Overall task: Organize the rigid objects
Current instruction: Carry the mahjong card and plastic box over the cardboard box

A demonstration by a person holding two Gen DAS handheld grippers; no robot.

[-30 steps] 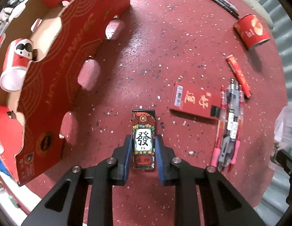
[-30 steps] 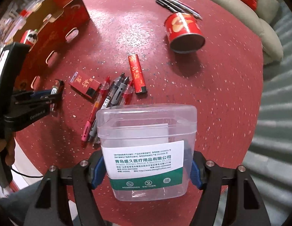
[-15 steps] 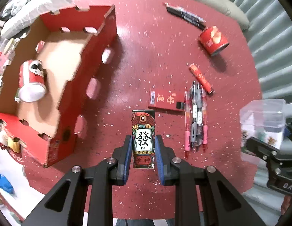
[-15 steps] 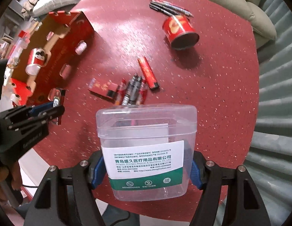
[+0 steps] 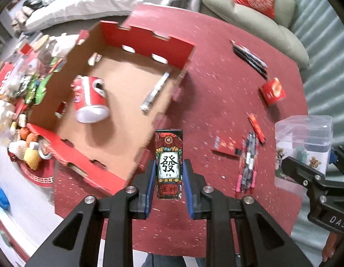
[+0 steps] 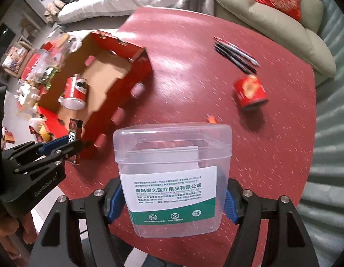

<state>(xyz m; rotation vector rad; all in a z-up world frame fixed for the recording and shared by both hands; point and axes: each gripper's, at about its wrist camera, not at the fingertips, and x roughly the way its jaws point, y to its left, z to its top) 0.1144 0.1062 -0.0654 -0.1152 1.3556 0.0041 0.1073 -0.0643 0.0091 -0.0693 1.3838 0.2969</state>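
Left wrist view gives me the red surface [image 5: 216,71] first, with the open cardboard box [image 5: 118,89] on its left side. A red-and-white can [image 5: 89,100] lies tipped inside the box, a pen [image 5: 155,91] near the box's right wall. My right tool [image 6: 172,202] is clamped on a clear plastic tub [image 6: 172,155] with a white and green label, held above the near edge. My left tool [image 5: 169,185] grips a small card pack [image 5: 169,162] upright, just off the box's near right corner. A second red can [image 5: 272,91] lies toward the far right edge, black pens [image 5: 249,59] beyond it, a bundle of pens [image 5: 247,166] nearer.
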